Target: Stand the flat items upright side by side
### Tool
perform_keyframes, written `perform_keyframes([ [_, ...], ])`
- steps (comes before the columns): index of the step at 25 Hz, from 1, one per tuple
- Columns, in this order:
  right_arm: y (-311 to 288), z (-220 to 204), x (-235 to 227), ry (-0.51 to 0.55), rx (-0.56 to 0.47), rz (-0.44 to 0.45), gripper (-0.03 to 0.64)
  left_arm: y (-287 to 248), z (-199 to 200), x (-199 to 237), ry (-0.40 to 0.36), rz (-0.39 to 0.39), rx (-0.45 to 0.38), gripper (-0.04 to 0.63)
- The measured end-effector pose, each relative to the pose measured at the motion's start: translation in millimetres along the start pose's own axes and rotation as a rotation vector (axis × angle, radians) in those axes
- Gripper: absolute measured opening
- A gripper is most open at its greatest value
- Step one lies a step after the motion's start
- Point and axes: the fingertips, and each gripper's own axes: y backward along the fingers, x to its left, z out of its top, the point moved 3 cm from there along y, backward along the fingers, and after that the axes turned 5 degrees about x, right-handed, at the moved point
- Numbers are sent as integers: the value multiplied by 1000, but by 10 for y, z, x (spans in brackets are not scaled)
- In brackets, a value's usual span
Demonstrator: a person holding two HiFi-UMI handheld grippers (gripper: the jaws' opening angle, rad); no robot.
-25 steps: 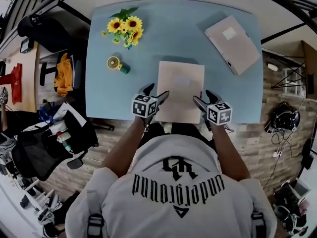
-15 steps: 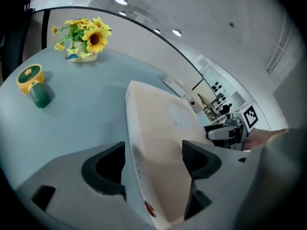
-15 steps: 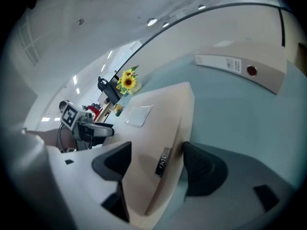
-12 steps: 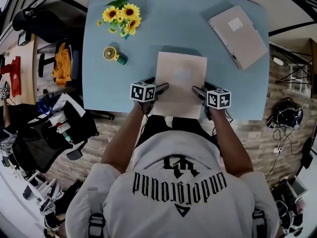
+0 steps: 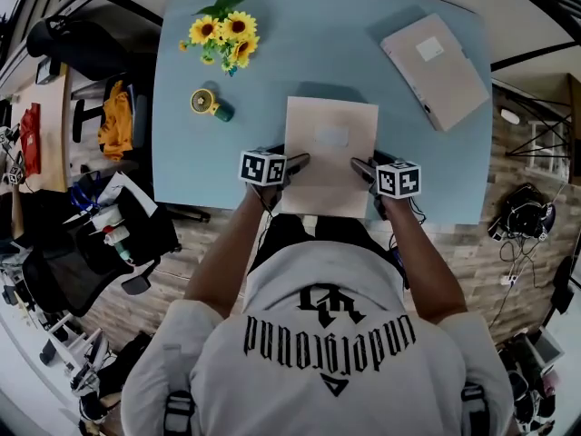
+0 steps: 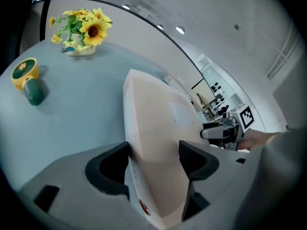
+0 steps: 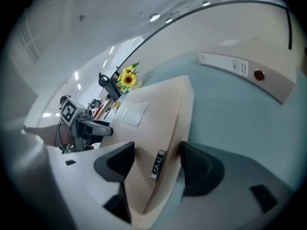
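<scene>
Now that they have slid in from beside it, the left gripper [image 5: 296, 161] and right gripper [image 5: 359, 163] are closing onto the near folder [image 5: 331, 148], pads touching its side edges at the table [image 5: 272, 62] front. I judge it ready for tipping upright. The second folder [image 5: 434, 71] lies flat, far right.

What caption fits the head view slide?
Left claw and right claw closing on opposite side edges of the beige folder on the blue table.
</scene>
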Motion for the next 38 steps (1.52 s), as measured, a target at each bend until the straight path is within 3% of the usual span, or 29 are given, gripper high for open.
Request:
perform_keyframes([
  [8,401,803,169,219,-129,-99,295,376,723,-230,-164,74,-140,337],
  [15,679,1375,310,385,-255,-203,284,693,1323,-394,-351,196,-248,337],
  [23,816,1693,427,558,-427,-354,276,861,1611,-456,-473,320,-408,337],
  [29,714,1681,442,605,-476,-411,273,756,1586,-332,-470,353,-447,337],
  [38,636,1664,384,588,-481,-385,287,731,1543,-309,-466,347,-472,348],
])
